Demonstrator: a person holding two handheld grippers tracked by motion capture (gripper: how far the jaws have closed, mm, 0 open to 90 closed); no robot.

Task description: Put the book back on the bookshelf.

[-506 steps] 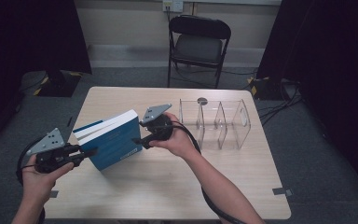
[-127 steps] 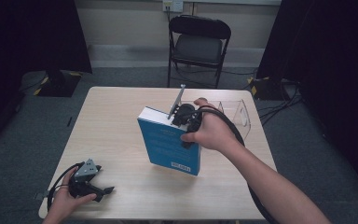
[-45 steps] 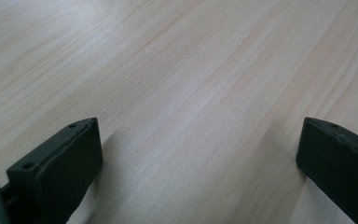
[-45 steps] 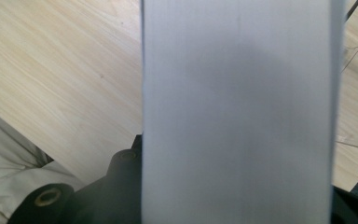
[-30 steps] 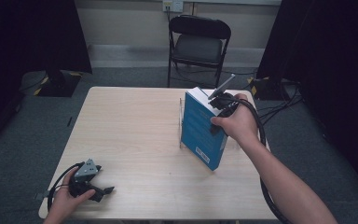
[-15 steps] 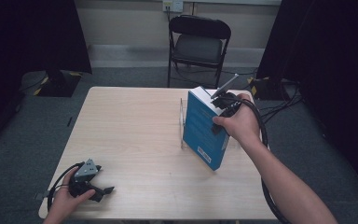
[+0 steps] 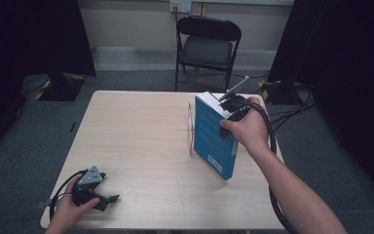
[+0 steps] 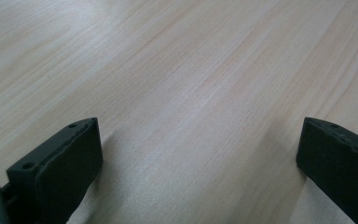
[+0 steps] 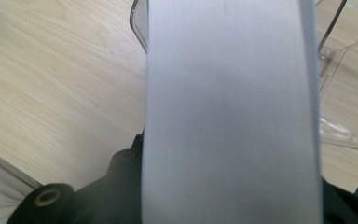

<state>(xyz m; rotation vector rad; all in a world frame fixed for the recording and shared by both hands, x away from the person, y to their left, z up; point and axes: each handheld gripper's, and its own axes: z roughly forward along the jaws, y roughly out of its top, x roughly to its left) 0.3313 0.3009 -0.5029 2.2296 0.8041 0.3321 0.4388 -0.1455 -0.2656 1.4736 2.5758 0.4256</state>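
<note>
The right tool (image 7: 230,106) is gripping a blue book (image 7: 213,141) by its upper end, its two black jaws closed on the book's thickness, one on each cover. The book is standing nearly upright, leaning a little, over the far right part of the wooden counter (image 7: 136,141), with its lower corner down toward the counter; whether that corner is touching the surface cannot be told. Just behind and beside the book, the clear plastic rack (image 7: 191,127) is standing on the counter, one of its thin transparent walls showing along the book's left edge. In the right tool's view, the pale page edge of the book (image 9: 228,112) is running up the middle, and the clear rack's walls (image 9: 340,60) are lying close on either side of it. The left tool (image 7: 93,191) is resting on the near left corner of the counter, well apart from the book, with its jaws standing wide open over bare wood and nothing between them.
</note>
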